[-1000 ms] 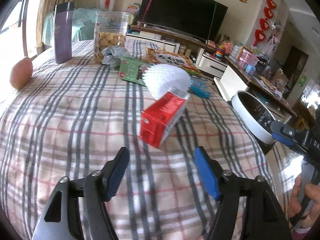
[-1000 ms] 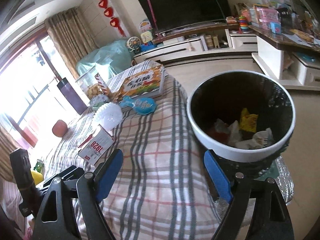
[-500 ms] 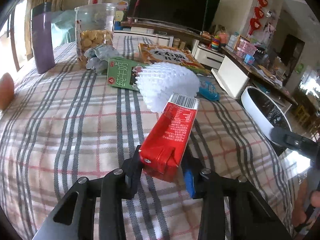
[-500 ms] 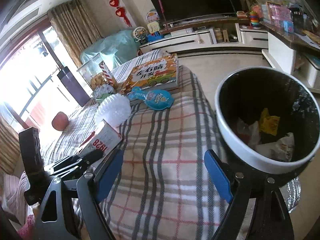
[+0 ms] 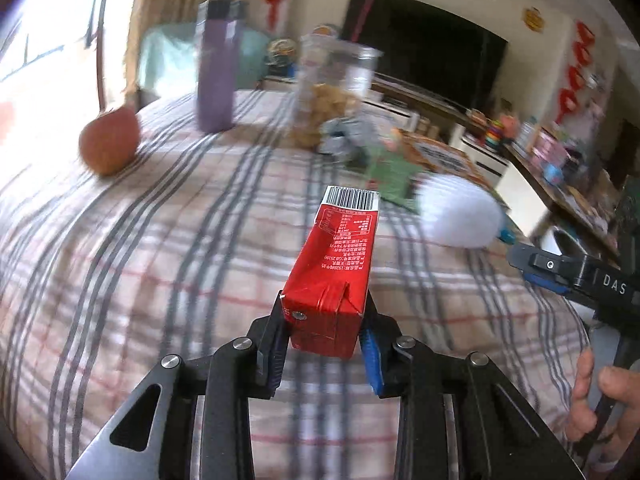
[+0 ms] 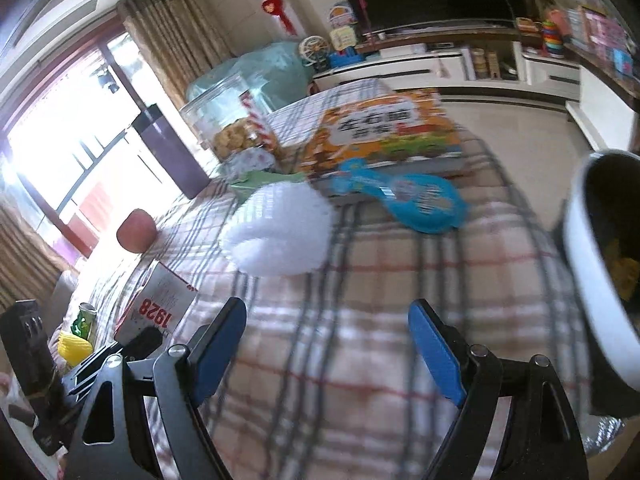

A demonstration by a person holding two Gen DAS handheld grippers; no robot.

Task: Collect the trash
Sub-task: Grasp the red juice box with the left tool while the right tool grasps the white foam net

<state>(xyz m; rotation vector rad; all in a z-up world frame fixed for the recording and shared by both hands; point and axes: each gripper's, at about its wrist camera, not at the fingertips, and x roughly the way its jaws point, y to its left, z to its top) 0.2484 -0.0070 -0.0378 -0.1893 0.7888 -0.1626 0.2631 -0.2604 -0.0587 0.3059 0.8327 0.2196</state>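
The left tool (image 5: 325, 354) is clamped on the near end of a red drink carton (image 5: 334, 272); its jaws have just been closing, and the black and blue pads now press the carton's two side faces. The carton sticks out away from the tool, barcode end far, over the checked cloth of the table (image 5: 160, 264). The hold sits low on the folded end, so the long free part could swing or slip; keeping the squeeze firm and carrying it without sharp turns seems wise.

The right tool (image 6: 327, 350) stands wide apart with nothing between its blue pads, pointing at bare cloth. Just beyond it lies a white foam fruit net (image 6: 280, 232), and farther off a blue packet (image 6: 412, 198) touching the near edge of an orange picture book (image 6: 384, 132). At the right edge of the right wrist view is the bin (image 6: 588, 276), white-rimmed and dark inside, with some yellow scrap in it.

The carton probably belongs in that bin, which lies to the right past the other tool. Lifting clear of the foam net first, then swinging across and letting go only once the carton is over the dark opening, should avoid knocking other things. The apple (image 5: 109, 142), purple flask (image 5: 216, 66) and biscuit jar (image 5: 332, 92) on the far side are well apart and need not be disturbed.
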